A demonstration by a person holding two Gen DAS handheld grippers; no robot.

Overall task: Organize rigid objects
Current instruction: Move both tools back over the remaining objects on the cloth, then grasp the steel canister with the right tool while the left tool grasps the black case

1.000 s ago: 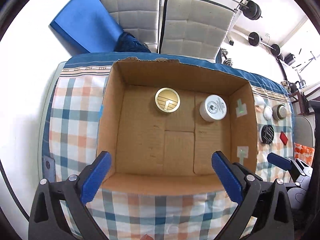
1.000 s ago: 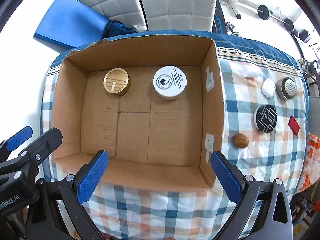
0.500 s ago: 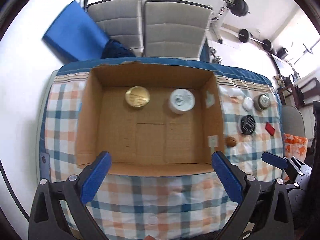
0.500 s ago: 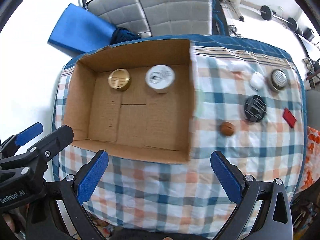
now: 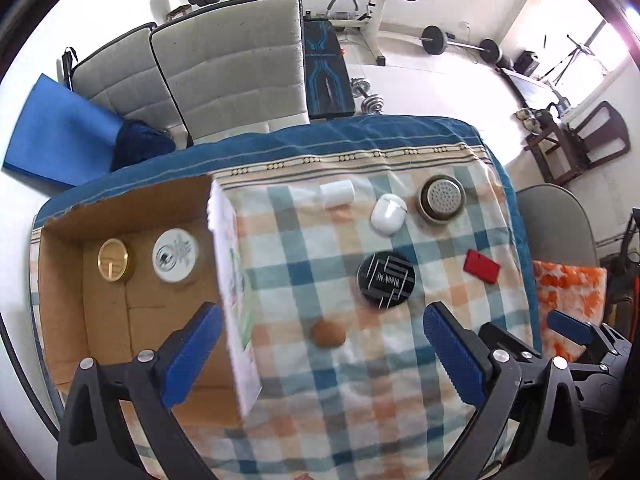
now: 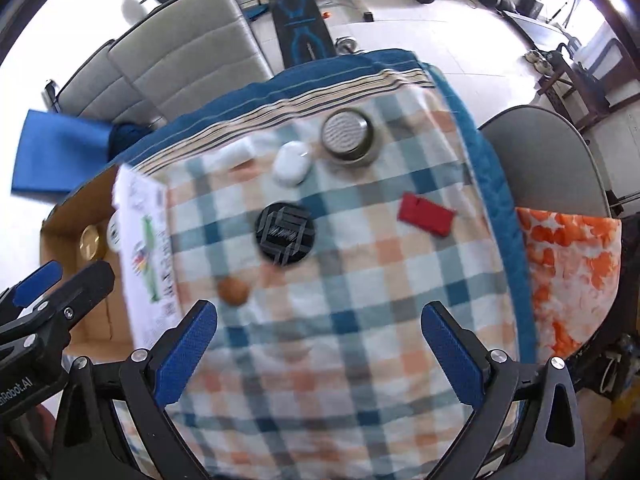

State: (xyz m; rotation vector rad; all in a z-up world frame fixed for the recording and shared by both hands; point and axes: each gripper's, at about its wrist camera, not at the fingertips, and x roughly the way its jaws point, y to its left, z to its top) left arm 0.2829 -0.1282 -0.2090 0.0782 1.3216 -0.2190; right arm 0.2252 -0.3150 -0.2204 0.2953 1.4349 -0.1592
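Left gripper (image 5: 316, 344): spread wide, empty, held above the checked cloth (image 5: 304, 400) beside the cardboard box (image 5: 64, 320). Right gripper (image 6: 318, 338): likewise wide apart, nothing between the pads, over the cloth further right.

Left wrist view only: box floor open to inspection, with gold tin (image 5: 113, 259) and white tin (image 5: 175, 255) side by side near the far wall, lids up. In the right wrist view, both mostly hidden behind the printed box wall (image 6: 146, 252).

Right wrist view only: full stretch of orange patterned fabric (image 6: 568, 264) off the cloth's right edge.

On cloth, outside box: black round tin (image 6: 285, 235), flat, lid up; brown nut-like object (image 6: 233, 290) nearer the box; red flat piece (image 6: 426, 213), long axis running lower-right; white case (image 6: 291, 162); metal mesh-topped cup (image 6: 347, 133); white cylinder (image 5: 337, 193) lying on its side, axis left to right.
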